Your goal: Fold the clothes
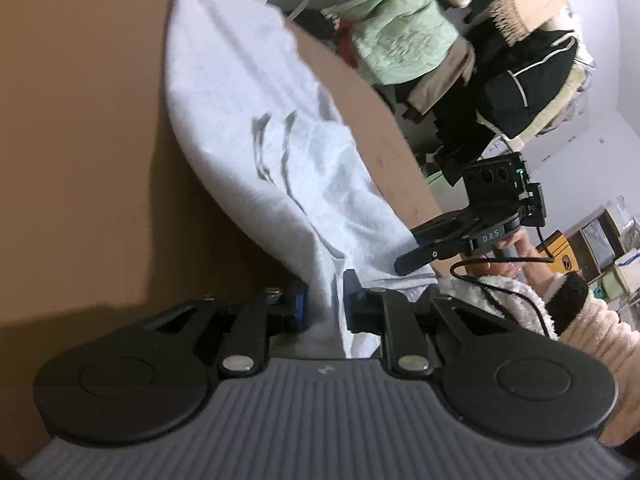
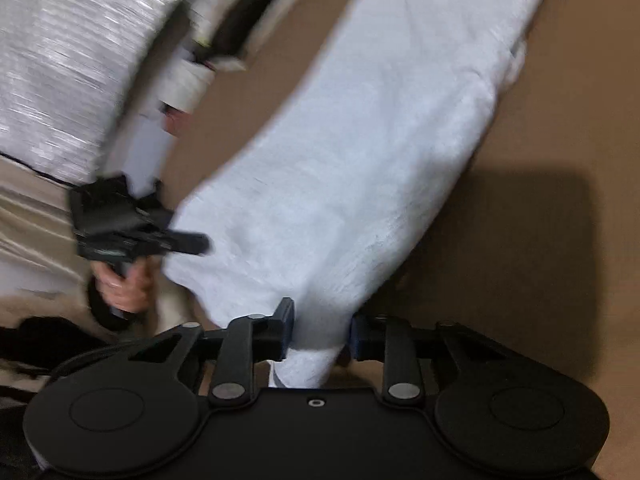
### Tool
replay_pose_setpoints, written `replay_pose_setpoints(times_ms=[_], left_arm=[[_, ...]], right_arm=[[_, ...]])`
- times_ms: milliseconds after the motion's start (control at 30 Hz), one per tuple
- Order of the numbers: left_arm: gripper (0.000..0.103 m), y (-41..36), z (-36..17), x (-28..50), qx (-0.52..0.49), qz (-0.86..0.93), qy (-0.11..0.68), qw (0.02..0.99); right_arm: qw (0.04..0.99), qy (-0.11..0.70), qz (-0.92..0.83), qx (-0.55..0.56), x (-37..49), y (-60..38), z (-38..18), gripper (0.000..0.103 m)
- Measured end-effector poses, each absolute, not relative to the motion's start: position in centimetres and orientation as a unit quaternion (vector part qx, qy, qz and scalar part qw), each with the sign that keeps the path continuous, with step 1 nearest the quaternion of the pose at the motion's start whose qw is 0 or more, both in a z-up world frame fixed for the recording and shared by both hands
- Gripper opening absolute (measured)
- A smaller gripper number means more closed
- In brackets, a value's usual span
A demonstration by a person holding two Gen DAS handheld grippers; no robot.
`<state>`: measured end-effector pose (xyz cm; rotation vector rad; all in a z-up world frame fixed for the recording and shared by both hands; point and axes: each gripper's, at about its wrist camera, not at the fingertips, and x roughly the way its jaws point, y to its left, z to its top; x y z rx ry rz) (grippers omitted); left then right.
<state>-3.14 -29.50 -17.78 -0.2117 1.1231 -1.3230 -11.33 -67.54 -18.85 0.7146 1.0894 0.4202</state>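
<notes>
Cloth fills the middle of both views: a pale blue-white garment lies stretched along the brown surface, with a few grey marks printed near its middle. In the left wrist view its near end is bunched into a narrow fold that runs between the fingers of the left gripper, which are clamped on it. The right gripper shows in that same view at the garment's right edge, held by a hand in a fluffy cream sleeve.

In the right wrist view, which is blurred, the right gripper has its fingers closed on another corner of the garment. The left gripper meets the cloth's left edge there. Beyond the surface's far edge in the left wrist view sits a heap of clothes, green, dark and cream.
</notes>
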Motion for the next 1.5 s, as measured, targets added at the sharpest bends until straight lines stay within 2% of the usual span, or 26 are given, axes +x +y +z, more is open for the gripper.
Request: replay_pose_setpoints(times_ms=[67,100,133,167,200,233,333,400,433,633,800,1033,1300,1400,1500], left_arm=[[0.057,-29.7,-17.6,-3.3,-0.088,-0.581,0.488,0.645],[0.061,-29.8,-17.5,-3.4,-0.086,-0.581,0.486,0.647],[0.059,-29.9,-17.5,-3.6,-0.083,-0.581,0.484,0.649],[0.052,-30.0,-17.4,-3.7,-0.081,-0.581,0.481,0.651],[0.039,-30.1,-17.3,-3.8,-0.078,-0.582,0.479,0.653],[0.012,-30.2,-17.2,-3.9,-0.076,-0.582,0.477,0.655],[0.01,-30.6,-17.0,-4.2,-0.068,-0.582,0.47,0.66],[0.009,-30.2,-16.0,-4.3,-0.069,-0.588,0.45,0.669],[0.009,-29.6,-14.9,-4.2,-0.077,-0.591,0.432,0.677],[0.008,-25.7,-9.4,-3.5,-0.117,-0.596,0.373,0.701],[0.008,-21.3,-6.8,-5.7,-0.113,-0.603,0.344,0.711],[0.008,-13.6,-5.2,-9.3,-0.122,-0.584,0.361,0.717],[0.008,-7.5,-2.1,-12.0,-0.153,-0.558,0.374,0.725],[0.008,-9.3,-3.7,-10.5,-0.134,-0.539,0.4,0.729],[0.008,-11.7,-3.4,-9.6,-0.065,-0.529,0.366,0.763]], right_arm=[[0.76,0.533,0.178,0.326,-10.8,-67.4,-19.4,0.044],[0.752,0.54,0.177,0.335,-10.8,-67.6,-19.6,0.045],[0.748,0.538,0.178,0.346,-10.5,-67.8,-19.9,0.046],[0.743,0.536,0.179,0.358,-10.3,-67.9,-20.2,0.046],[0.739,0.535,0.18,0.369,-10.0,-68.1,-20.5,0.046],[0.74,0.534,0.174,0.37,-9.8,-67.9,-20.4,0.045],[0.743,0.532,0.156,0.375,-9.0,-67.2,-20.4,0.021],[0.763,0.528,0.15,0.341,-8.9,-66.1,-18.5,0.017],[0.773,0.525,0.146,0.324,-8.9,-65.5,-17.5,0.016],[0.801,0.443,0.12,0.383,-10.8,-64.2,-11.5,0.014],[0.806,0.406,0.129,0.411,-12.2,-61.3,-9.4,0.014],[0.782,0.442,0.108,0.425,-14.5,-53.7,-10.0,0.014],[0.769,0.433,0.172,0.438,-17.0,-46.6,-6.3,0.015],[0.753,0.459,0.136,0.451,-15.9,-47.1,-7.7,0.016],[0.725,0.459,0.108,0.502,-14.2,-49.2,-9.2,0.016]])
